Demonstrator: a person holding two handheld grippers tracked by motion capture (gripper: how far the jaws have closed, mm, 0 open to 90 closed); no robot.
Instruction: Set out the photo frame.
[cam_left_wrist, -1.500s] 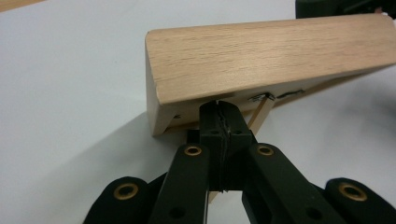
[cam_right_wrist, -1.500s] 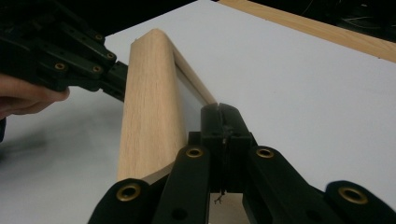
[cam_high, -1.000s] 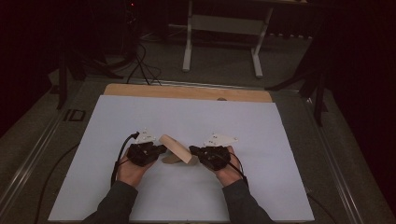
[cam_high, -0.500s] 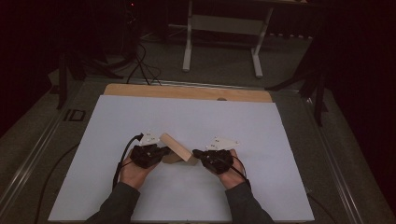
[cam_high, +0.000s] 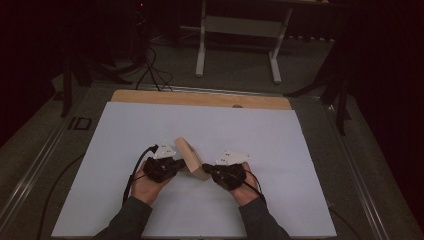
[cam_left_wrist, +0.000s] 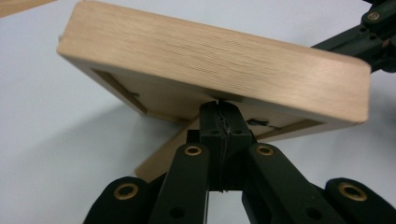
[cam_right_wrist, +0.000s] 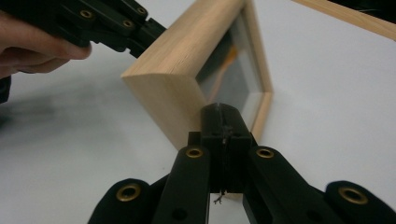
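I cannot make out what sits behind the glass of the wooden frame (cam_right_wrist: 219, 70). Left gripper (cam_left_wrist: 219, 109): fingers pressed together, tips against the frame's back. Right gripper (cam_right_wrist: 223, 119): fingers pressed together, touching its near end. The frame stands tilted on the counter (cam_high: 300, 150), nearer the front edge.

A dim lab or recording workshop: a white-covered table (cam_high: 280, 145) with metal rails (cam_high: 30, 170), cables on the floor (cam_high: 150, 70) at eleven o'clock, a metal stand (cam_high: 240, 40) at twelve.
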